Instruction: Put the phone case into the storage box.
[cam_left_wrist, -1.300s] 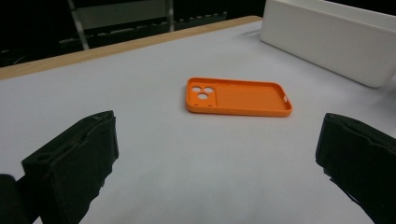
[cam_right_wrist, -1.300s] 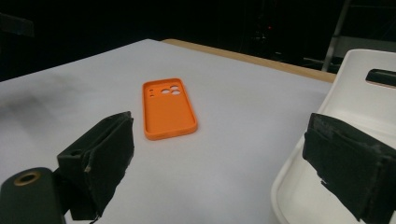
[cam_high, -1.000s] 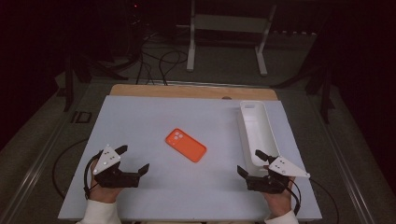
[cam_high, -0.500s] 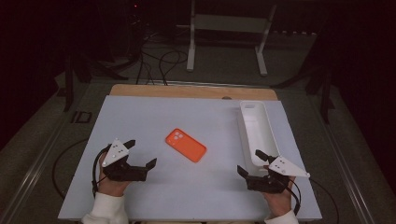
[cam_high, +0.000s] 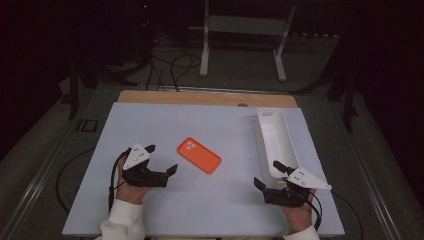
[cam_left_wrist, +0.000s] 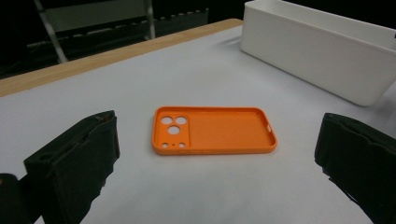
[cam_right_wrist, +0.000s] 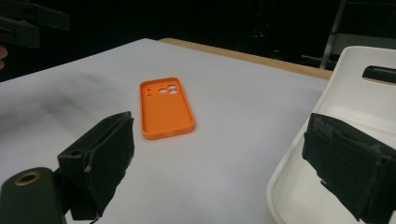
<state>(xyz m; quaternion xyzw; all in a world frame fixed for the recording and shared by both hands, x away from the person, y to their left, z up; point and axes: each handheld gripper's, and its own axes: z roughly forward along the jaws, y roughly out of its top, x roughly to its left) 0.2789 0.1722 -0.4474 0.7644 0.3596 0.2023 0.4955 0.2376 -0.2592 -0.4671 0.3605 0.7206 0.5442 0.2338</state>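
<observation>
Covering most of the wooden-edged table is a pale, matte surface (cam_high: 150, 130), and around it the room is dark: cables trail over the grey floor behind, and a white metal stand (cam_high: 240, 40) rises beyond the far edge. From left to right, the left gripper (cam_high: 161, 160) is held just above the sheet with its jaws spread wide, pointing at the case (cam_high: 199, 155). That orange phone case lies flat near the middle, hollow side up, between both grippers and touching neither. Farther right a long white tray (cam_high: 265, 145) runs along the edge. The right gripper (cam_high: 267, 175) rests near the tray's near end, jaws likewise parted and holding nothing. Since a second ago the left gripper has moved in toward the case; the right one, the case and the tray have stayed put. Count: two grippers, one case, one tray.
</observation>
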